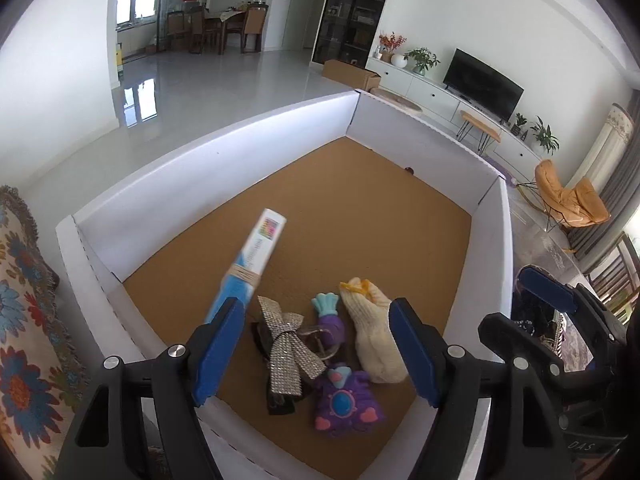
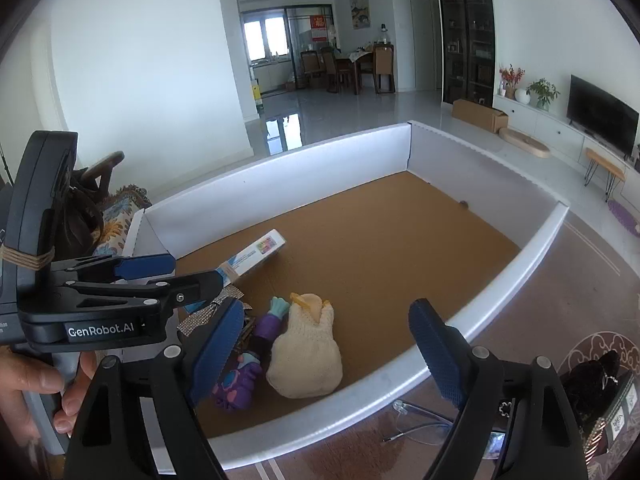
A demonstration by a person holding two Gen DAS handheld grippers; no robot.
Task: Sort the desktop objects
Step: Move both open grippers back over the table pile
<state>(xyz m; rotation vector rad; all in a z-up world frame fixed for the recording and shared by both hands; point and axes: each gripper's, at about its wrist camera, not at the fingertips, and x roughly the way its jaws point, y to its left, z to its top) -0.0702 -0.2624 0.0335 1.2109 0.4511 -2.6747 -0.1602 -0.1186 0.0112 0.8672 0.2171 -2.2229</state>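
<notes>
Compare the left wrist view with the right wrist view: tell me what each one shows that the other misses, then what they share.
Only the left wrist view shows the whole sparkly bow and the purple toy's front with its blue oval and pink hearts.

Only the right wrist view shows the person's hand holding the left hand-held gripper, and the clear glasses lying outside the tray.

Both show the white-walled tray with its brown floor, the long blue-and-white box and the cream knitted glove. Both hand-held grippers are open and empty.
</notes>
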